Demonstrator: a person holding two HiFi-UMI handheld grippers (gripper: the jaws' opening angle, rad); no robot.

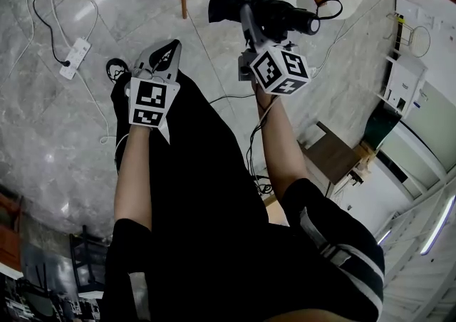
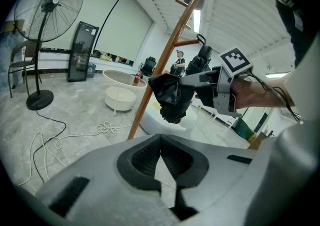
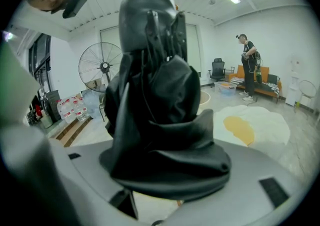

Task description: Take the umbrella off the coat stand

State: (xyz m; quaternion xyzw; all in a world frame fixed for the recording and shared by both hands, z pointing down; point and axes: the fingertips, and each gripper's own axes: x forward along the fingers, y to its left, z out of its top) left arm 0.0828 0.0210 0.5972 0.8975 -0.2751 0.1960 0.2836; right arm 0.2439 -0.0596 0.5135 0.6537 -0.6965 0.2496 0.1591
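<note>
Coat stand (image 2: pixel 172 50): wooden pole, leaning across the left gripper view, with pegs up high. I see nothing of the task's hanging on the pegs that are in view.

Umbrella (image 3: pixel 155 100): black, folded short, not on a peg. It hangs in the air in the right gripper (image 1: pixel 249 18), level with the middle of the pole. I can't tell whether it touches the pole. The right claw is clamped across the bunched canopy, and fabric bulges over both jaws in the right gripper view. The handle end sticks out to the right in the head view, with a thin strap loop (image 1: pixel 330 7) dangling off it.

Left gripper (image 2: pixel 160 145): the jaw tips meet with nothing between them. It is parked low and to the left, well apart from the umbrella.

Handling, my guess: it is light, so one claw is enough. The cloth is soft and slick and can slide over the stiff ribs and shaft inside, so a bite on loose folds alone may creep. It is better to squeeze where the ribs are bundled tight, or on the hard handle. The strap loop could snag a peg.
</note>
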